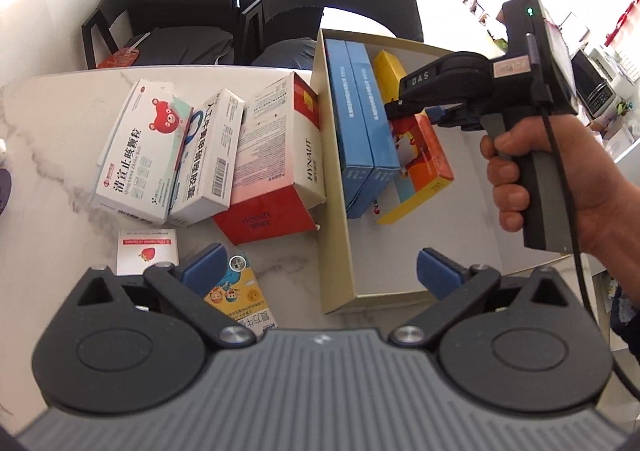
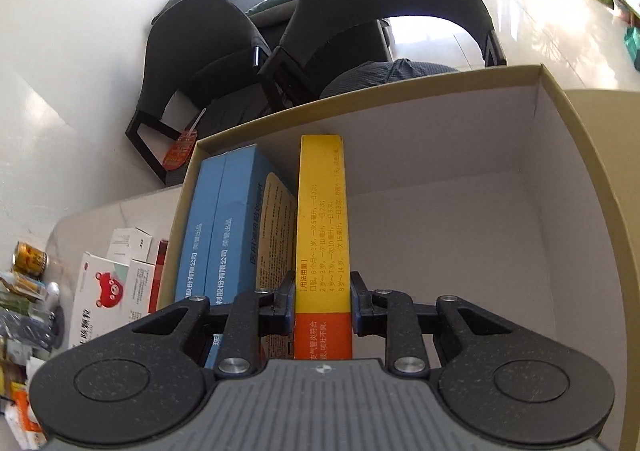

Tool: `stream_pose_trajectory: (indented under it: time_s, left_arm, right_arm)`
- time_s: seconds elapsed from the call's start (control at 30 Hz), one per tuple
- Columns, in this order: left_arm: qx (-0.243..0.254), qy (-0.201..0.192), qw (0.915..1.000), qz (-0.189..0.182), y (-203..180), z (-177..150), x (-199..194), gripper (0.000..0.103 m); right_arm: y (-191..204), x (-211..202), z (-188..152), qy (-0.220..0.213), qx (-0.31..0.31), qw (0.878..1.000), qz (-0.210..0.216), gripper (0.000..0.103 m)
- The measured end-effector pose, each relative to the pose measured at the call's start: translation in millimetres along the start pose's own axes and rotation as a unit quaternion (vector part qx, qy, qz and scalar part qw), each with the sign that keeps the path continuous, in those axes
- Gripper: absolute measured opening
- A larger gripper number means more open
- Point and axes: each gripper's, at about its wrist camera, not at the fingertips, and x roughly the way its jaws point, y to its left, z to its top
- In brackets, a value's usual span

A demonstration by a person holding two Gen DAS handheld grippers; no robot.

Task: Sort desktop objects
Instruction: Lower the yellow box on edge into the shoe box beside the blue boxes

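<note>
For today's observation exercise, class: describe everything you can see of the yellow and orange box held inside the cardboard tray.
The yellow and orange box is a slim printed carton, yellow along most of its narrow face with orange text, orange at the near end, and a cartoon picture on its broad side. It stands on edge inside the cardboard tray, beside two blue boxes. The right gripper has its jaws shut on its sides.
</note>
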Motion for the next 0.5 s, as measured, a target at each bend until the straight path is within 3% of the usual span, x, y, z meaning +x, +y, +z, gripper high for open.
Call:
stream_pose_trajectory:
  time_s: [0.23, 0.5]
  left_arm:
    - [-0.009, 0.006, 0.9999, 0.004, 1, -4, 4, 0.103]
    - [-0.005, 0.001, 1.0, 0.002, -5, -1, 3, 0.103]
  right_arm:
    - [-14, 7, 9, 0.031, 0.054, 0.997, 0.049, 0.037]
    - [-42, 1, 16, 0.043, 0.156, 0.978, 0.129, 0.04]
